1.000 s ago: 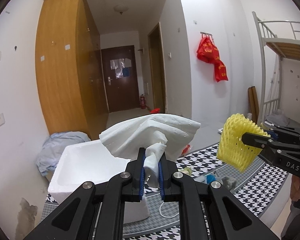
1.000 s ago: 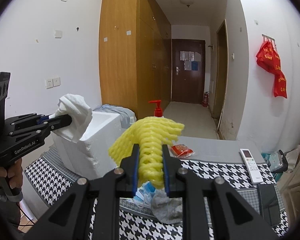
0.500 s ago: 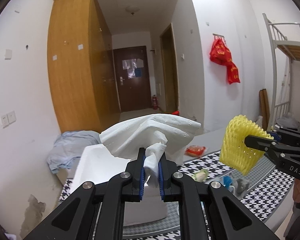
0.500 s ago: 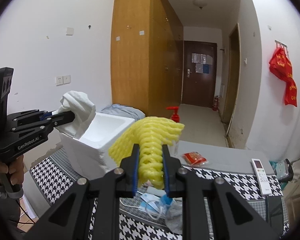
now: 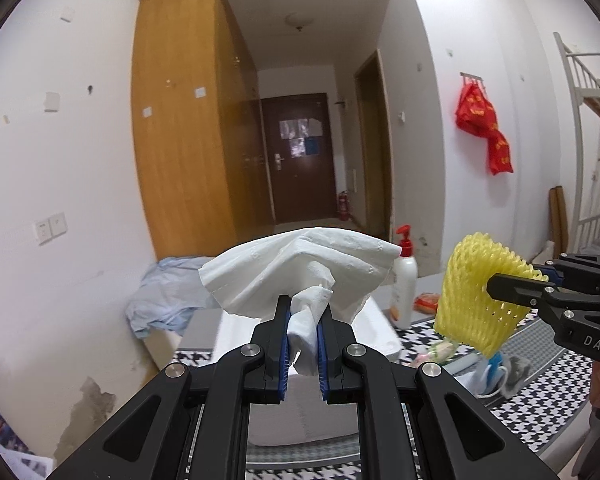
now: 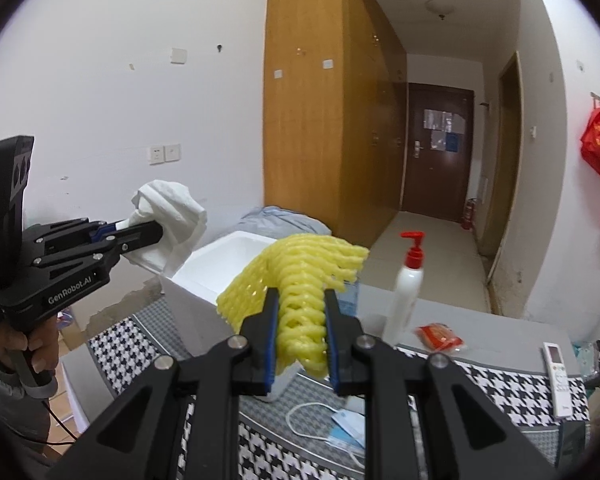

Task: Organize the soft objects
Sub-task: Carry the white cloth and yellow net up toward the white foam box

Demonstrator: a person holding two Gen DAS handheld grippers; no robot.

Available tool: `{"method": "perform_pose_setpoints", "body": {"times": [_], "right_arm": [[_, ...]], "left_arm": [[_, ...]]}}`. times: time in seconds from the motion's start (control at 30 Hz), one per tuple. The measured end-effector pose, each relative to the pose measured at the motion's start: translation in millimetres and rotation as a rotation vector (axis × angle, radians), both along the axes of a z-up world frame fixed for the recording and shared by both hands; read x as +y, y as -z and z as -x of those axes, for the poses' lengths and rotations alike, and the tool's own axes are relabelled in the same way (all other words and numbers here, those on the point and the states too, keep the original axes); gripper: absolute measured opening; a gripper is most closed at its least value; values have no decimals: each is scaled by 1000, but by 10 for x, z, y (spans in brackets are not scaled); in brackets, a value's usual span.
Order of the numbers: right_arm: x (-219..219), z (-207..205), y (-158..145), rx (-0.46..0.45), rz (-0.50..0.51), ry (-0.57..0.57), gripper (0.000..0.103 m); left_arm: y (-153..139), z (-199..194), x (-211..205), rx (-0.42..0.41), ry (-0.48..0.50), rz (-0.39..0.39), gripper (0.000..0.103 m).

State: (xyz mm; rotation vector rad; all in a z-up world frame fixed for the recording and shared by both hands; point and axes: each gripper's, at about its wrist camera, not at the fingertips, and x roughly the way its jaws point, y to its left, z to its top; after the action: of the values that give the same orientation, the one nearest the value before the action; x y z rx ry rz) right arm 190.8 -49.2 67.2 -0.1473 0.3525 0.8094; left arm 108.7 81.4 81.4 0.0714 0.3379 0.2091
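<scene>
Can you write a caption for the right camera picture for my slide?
Right hand-held gripper holds yellow foam net; left hand-held gripper holds tissue above white foam box.

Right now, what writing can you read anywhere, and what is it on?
"GenRobot.AI": side of the left tool.
"DAS": side of the right tool, remainder cut off.
Red bags: gold characters, too blurred.
Door papers: unreadable.
Remote control: markings too small.

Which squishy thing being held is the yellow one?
The foam net in the right gripper; the left gripper holds white tissue.
</scene>
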Motion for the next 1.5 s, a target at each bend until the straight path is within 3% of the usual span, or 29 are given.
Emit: {"method": "perform_pose_setpoints", "body": {"times": [0.67,1.5], "right_arm": [[462,-42,-221,-31,15,-96,24],[544,-400,-189,-11,43,-40,24]], "left_arm": [[-82,-169,236,-1,-14,8,12],[148,-845,513,135,11,104,12]]}}
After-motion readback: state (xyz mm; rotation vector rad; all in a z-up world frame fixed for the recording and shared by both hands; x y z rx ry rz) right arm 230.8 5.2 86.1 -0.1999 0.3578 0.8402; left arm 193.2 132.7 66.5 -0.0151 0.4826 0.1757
